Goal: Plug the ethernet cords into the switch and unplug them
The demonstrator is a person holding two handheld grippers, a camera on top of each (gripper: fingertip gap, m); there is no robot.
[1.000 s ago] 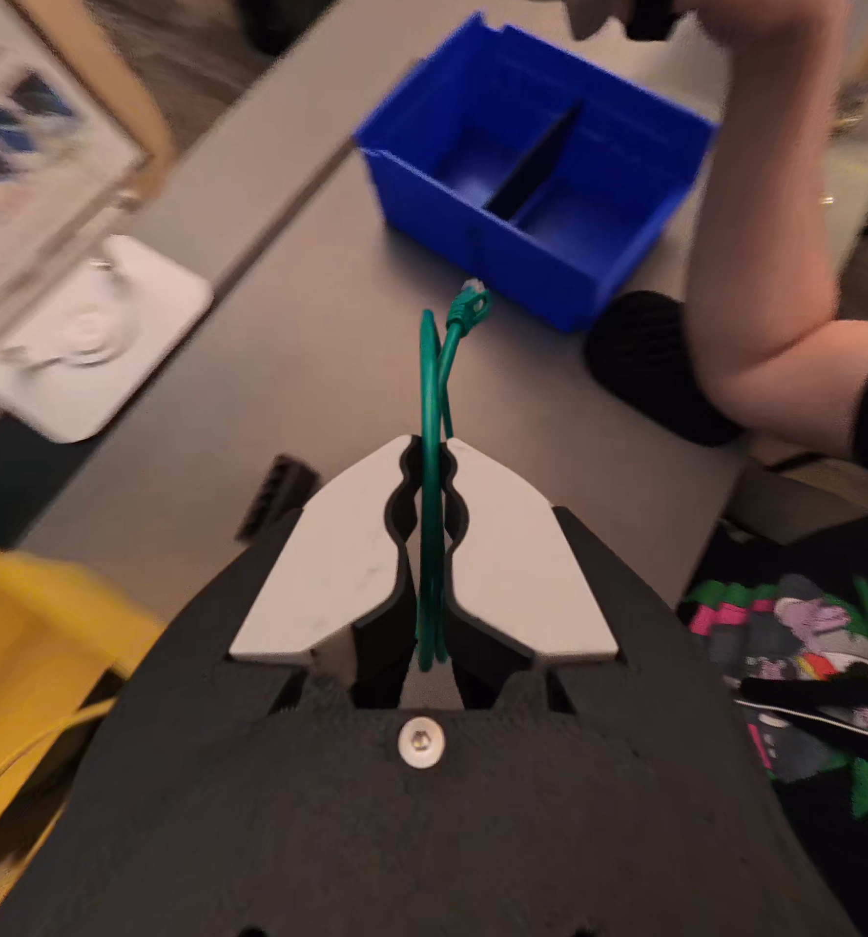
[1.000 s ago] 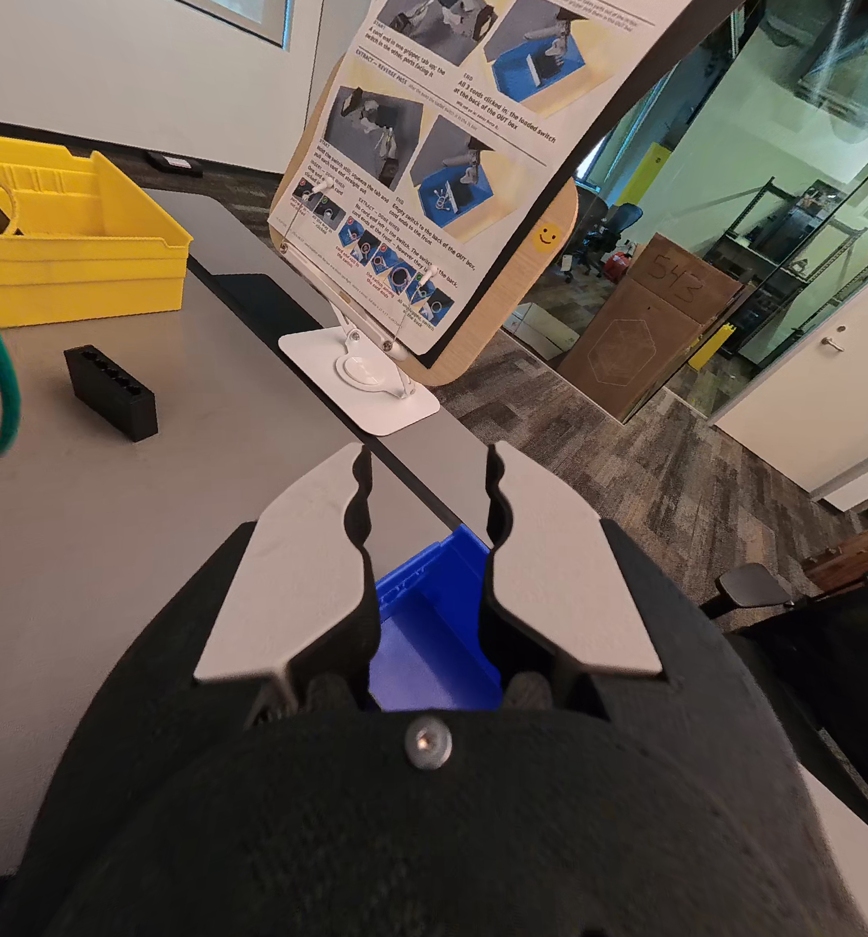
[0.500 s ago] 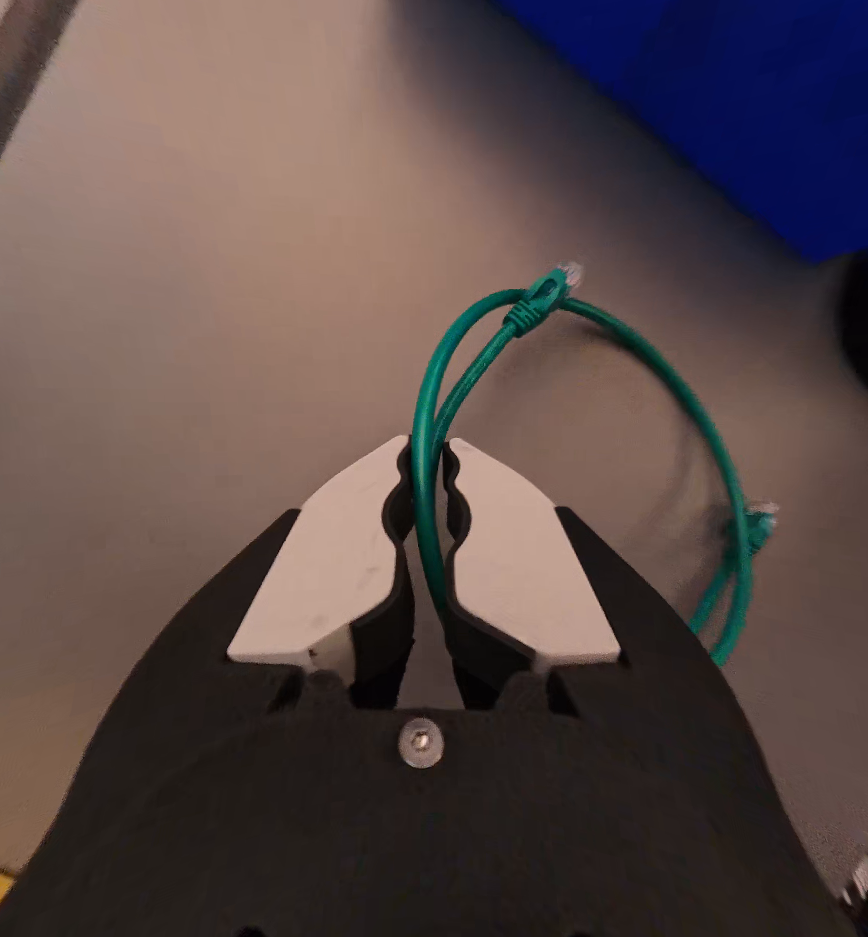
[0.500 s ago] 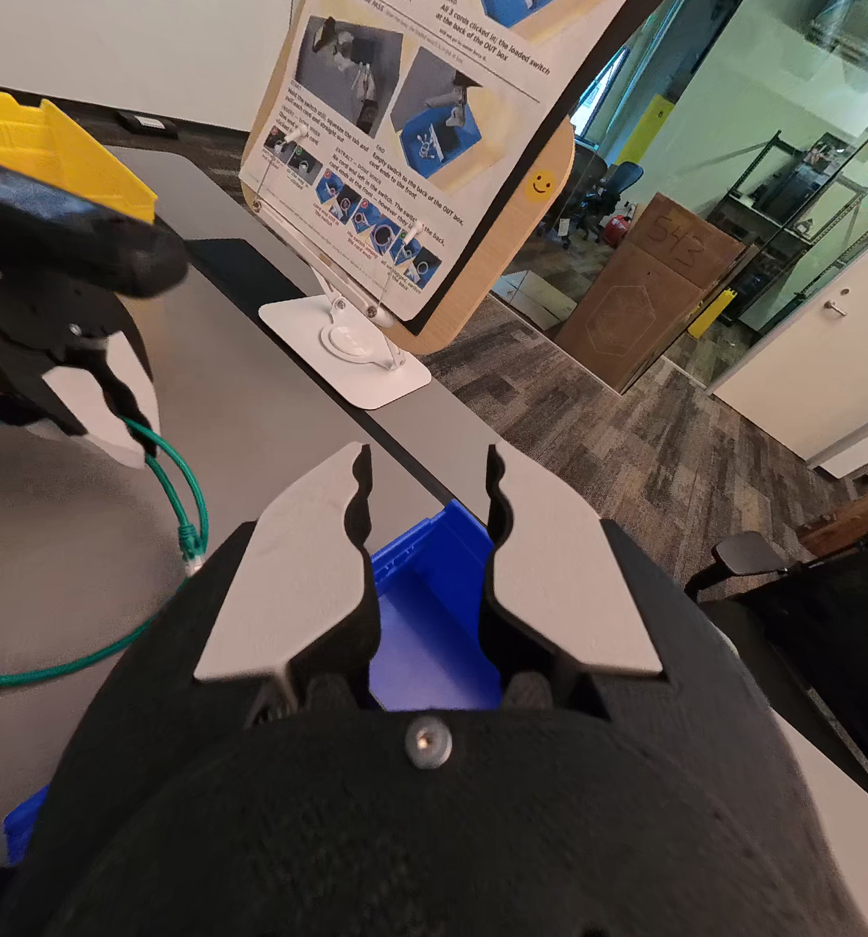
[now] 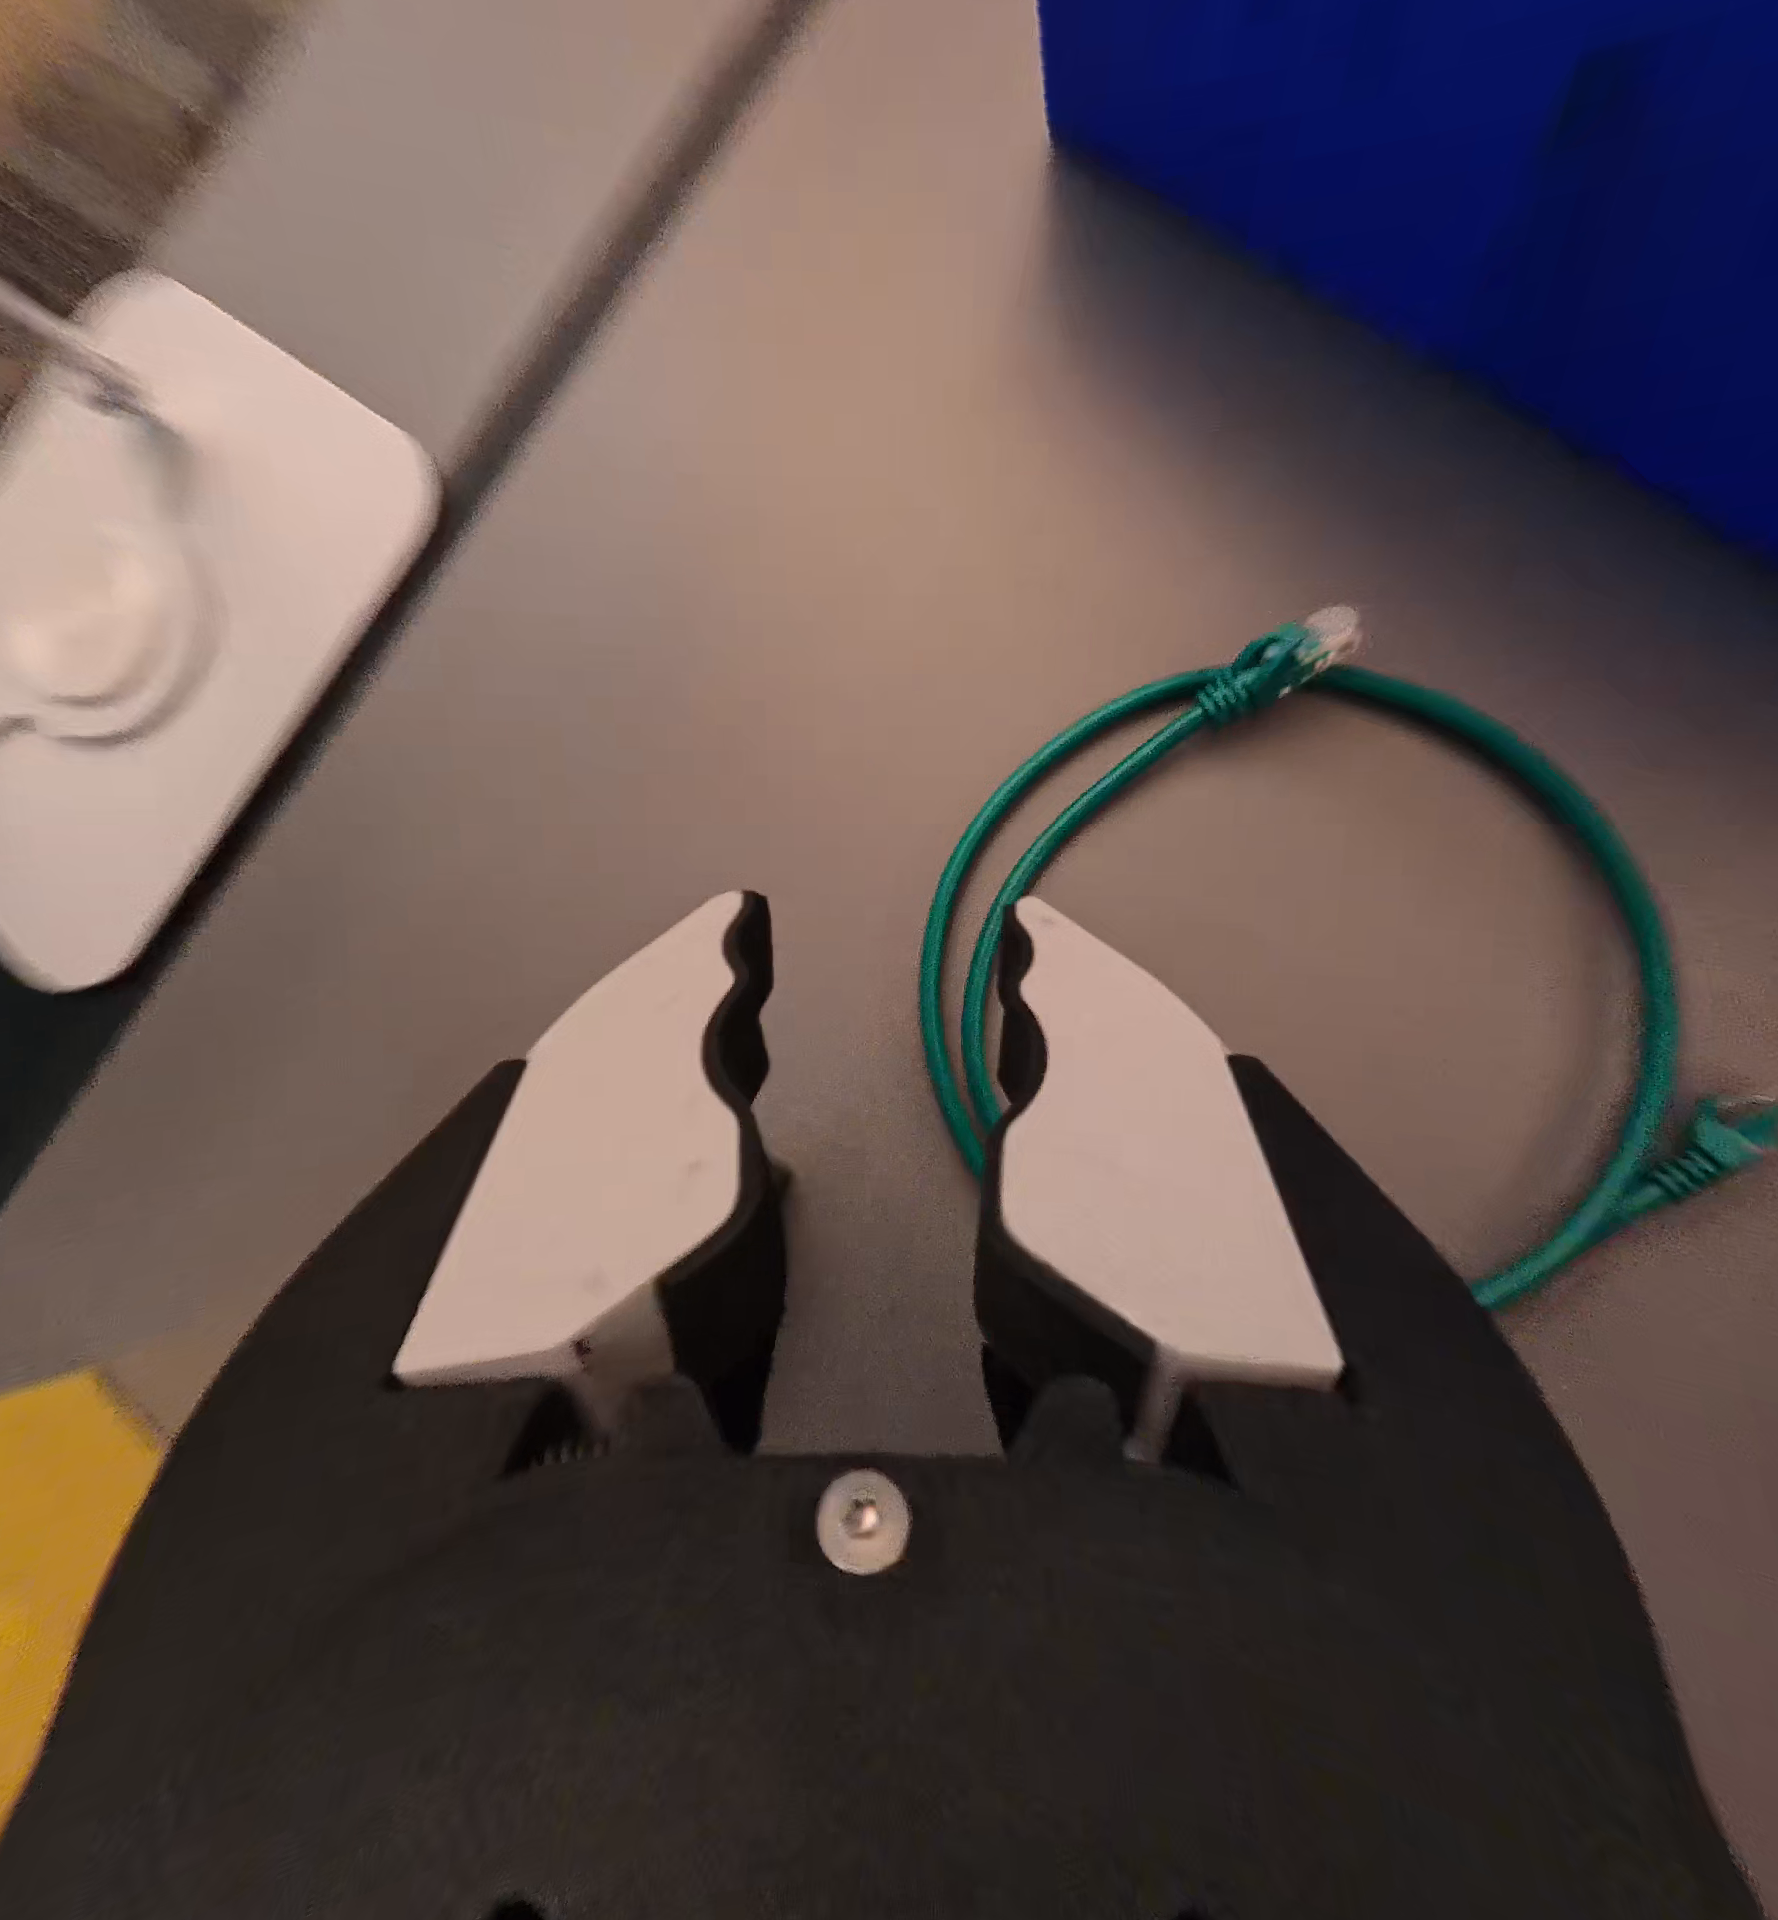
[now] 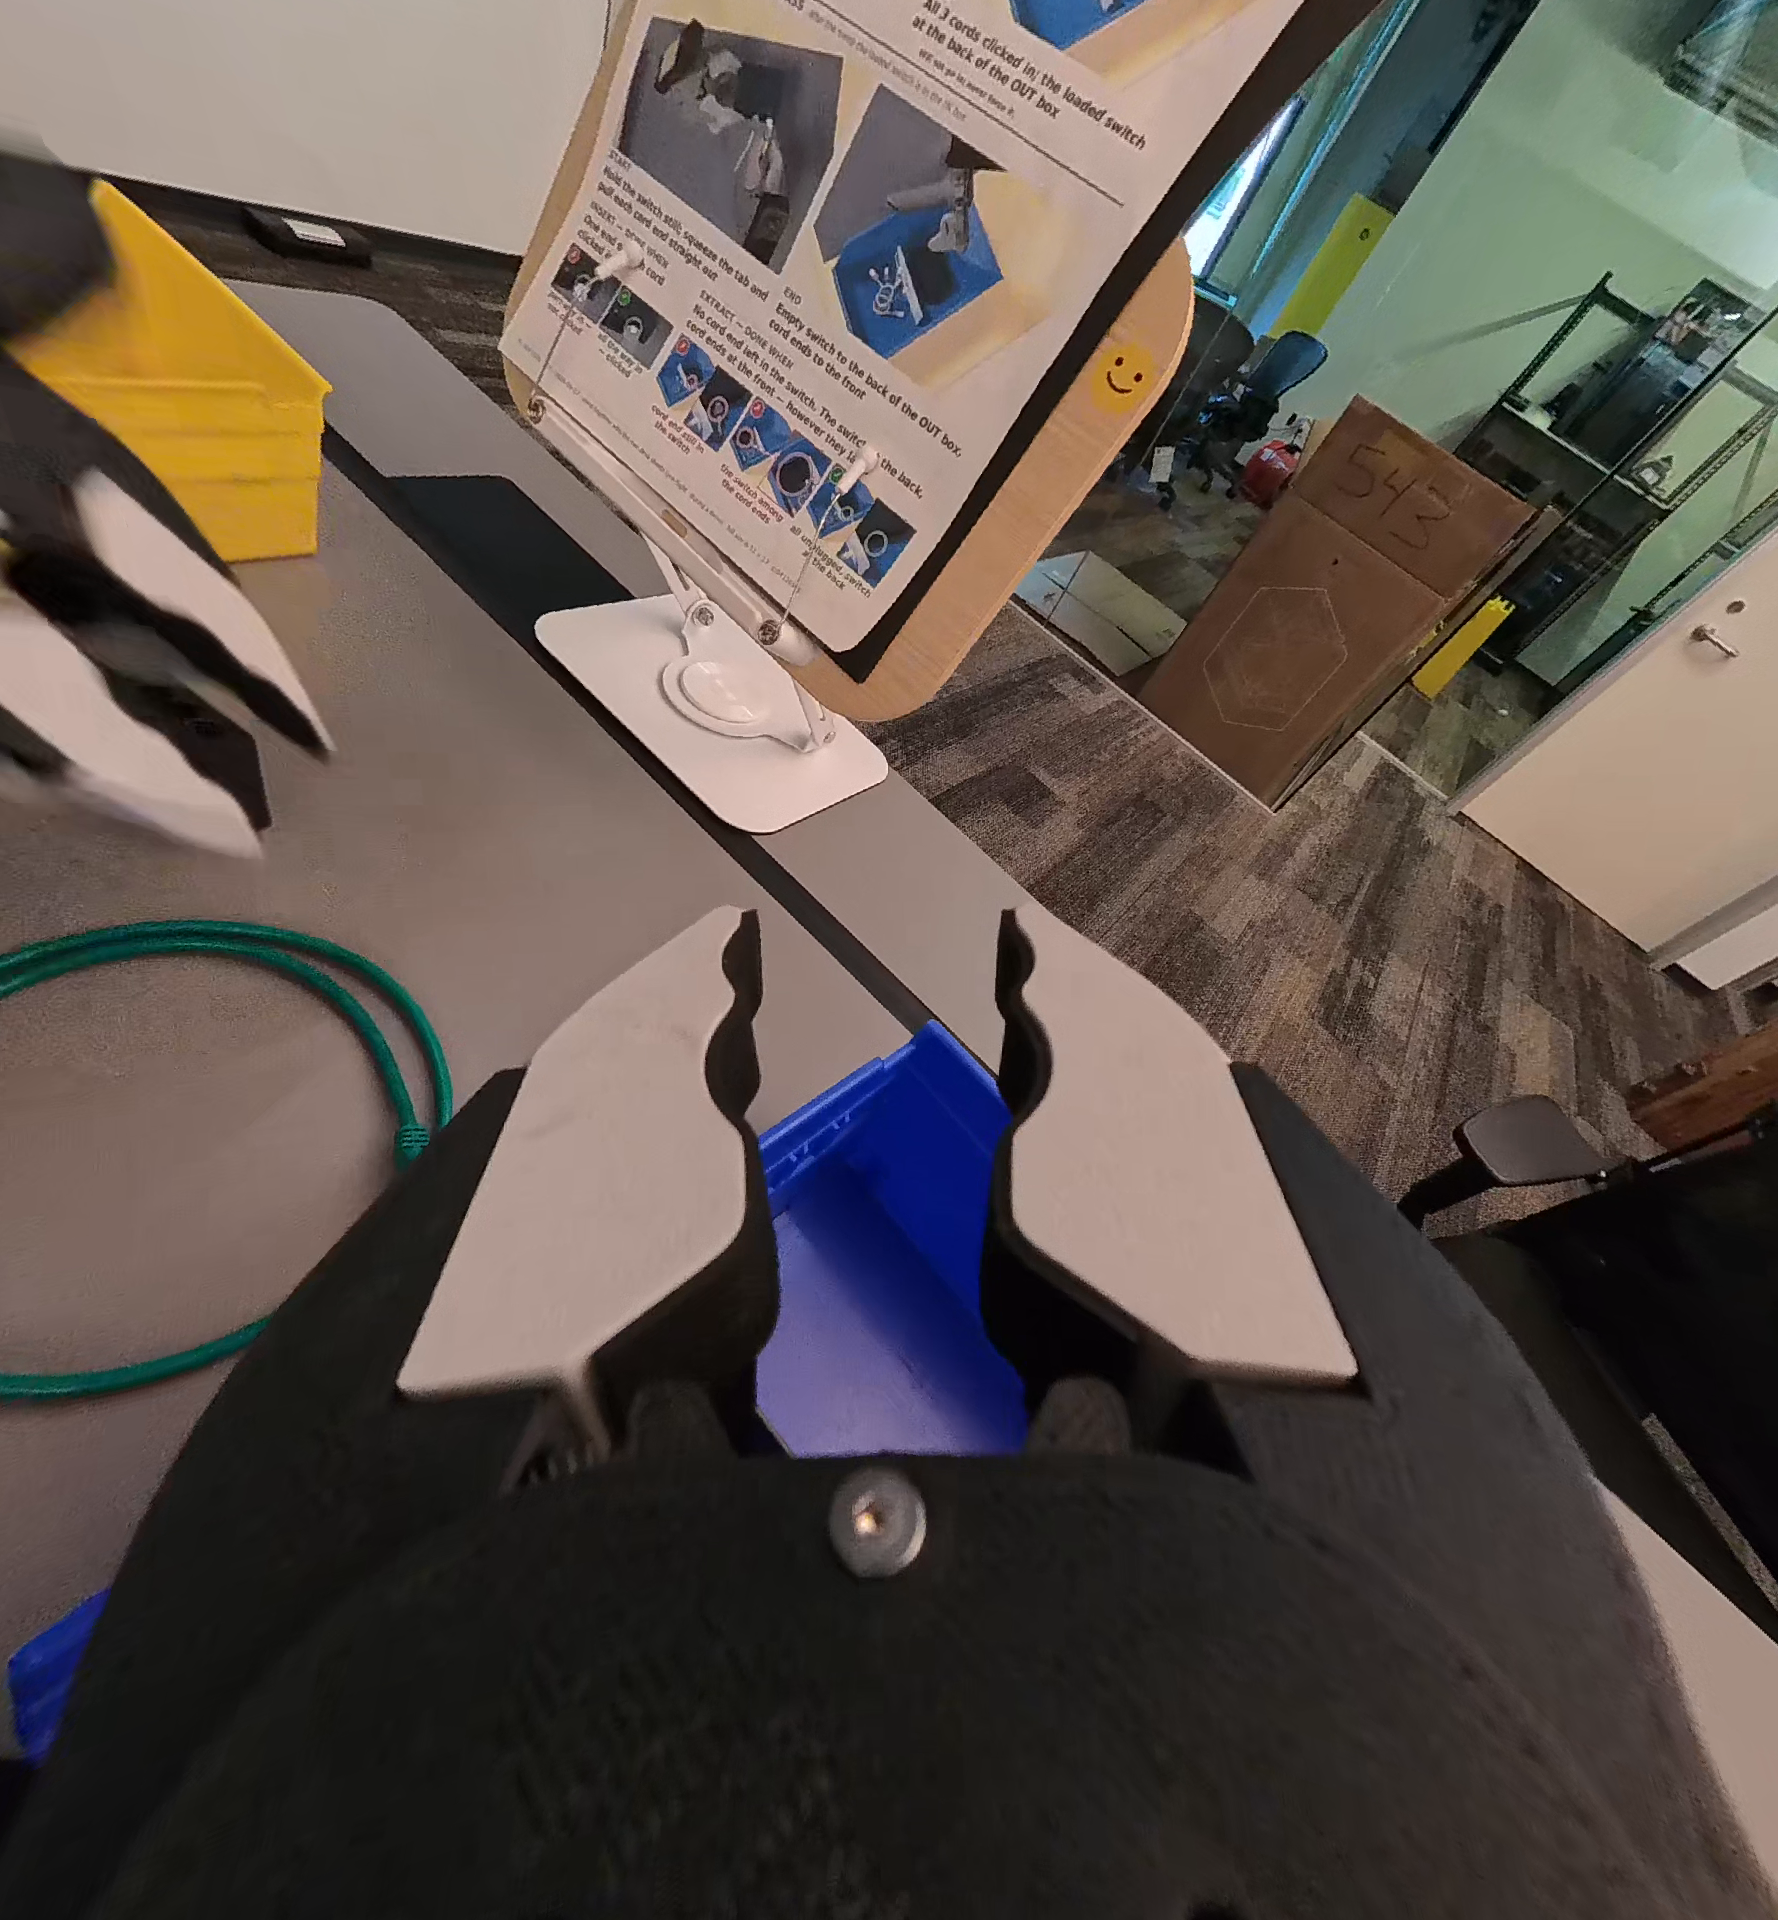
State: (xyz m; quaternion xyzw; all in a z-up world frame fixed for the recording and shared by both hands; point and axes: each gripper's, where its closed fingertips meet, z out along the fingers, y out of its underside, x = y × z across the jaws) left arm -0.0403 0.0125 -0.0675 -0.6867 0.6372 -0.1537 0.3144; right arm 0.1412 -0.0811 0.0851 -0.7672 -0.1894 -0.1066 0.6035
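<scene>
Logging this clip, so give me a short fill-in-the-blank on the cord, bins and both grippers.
1. The left gripper is ____.
2. The green cord lies in a loop on the ____.
3. The bin seen between the right gripper fingers is ____.
4. The bin behind the left gripper is ____.

Missing: open; table; blue; yellow

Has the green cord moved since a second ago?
Yes. The green cord, then clamped upright in the left gripper, now lies flat on the table beside the blue bin, released.
</scene>
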